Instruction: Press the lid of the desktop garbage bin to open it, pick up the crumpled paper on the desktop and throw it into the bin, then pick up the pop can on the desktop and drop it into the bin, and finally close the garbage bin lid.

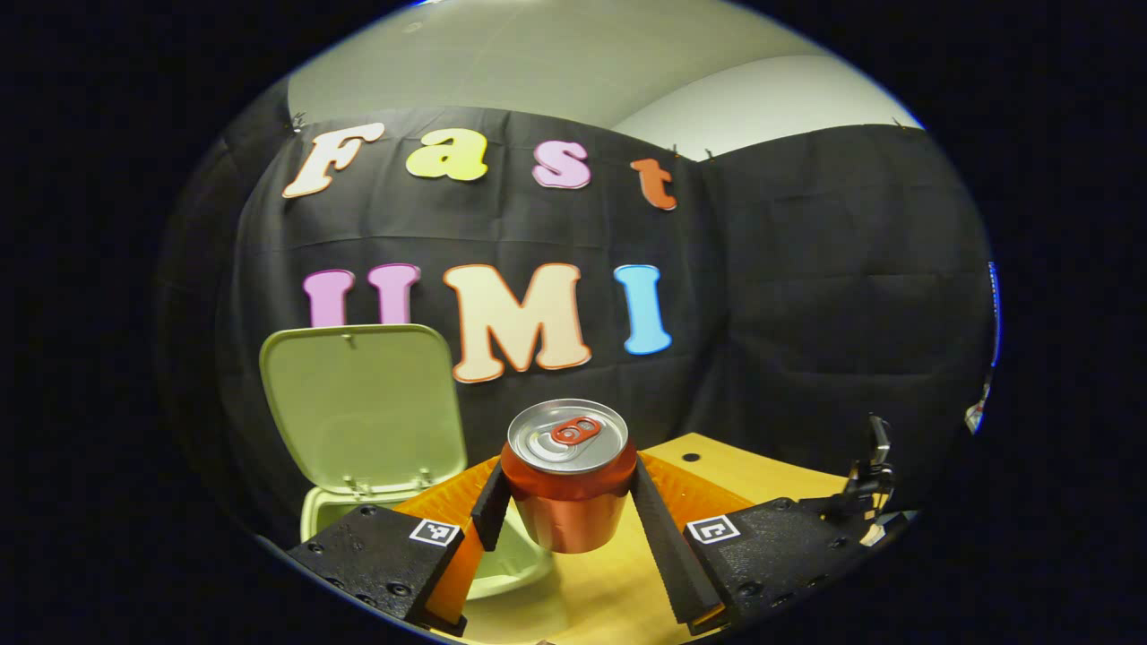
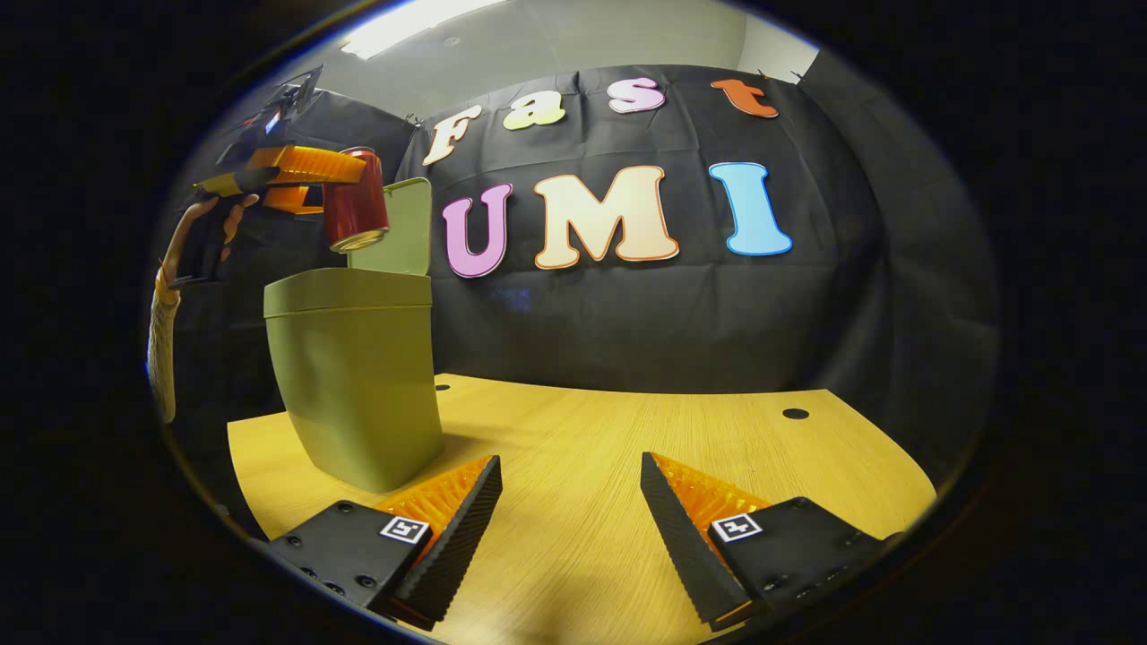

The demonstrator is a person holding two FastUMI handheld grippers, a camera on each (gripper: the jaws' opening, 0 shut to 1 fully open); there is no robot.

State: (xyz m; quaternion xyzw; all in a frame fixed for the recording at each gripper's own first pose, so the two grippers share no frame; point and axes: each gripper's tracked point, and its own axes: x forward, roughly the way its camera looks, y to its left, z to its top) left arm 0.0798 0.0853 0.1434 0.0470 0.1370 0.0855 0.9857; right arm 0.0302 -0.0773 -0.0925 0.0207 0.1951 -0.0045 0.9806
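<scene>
Can aloft over the open bin, gripped tight by the left gripper!

In the left gripper view, the left gripper point(image 1: 568, 502) has both fingers pressed against the sides of the red pop can point(image 1: 568, 479), which stands upright between them with its silver top and pull tab showing, lifted off the wooden desktop point(image 1: 753, 470). The garbage bin point(image 1: 333, 512) sits below and to the left, its lid point(image 1: 363, 408) swung up and standing open. From the right gripper view, a hand point(image 2: 208, 237) holds that gripper high, the can hanging above the bin's rim, just in front of the raised lid. The right gripper point(image 2: 571, 502) hovers low over the desktop, fingers spread wide with nothing between them, the bin near its left finger.
</scene>
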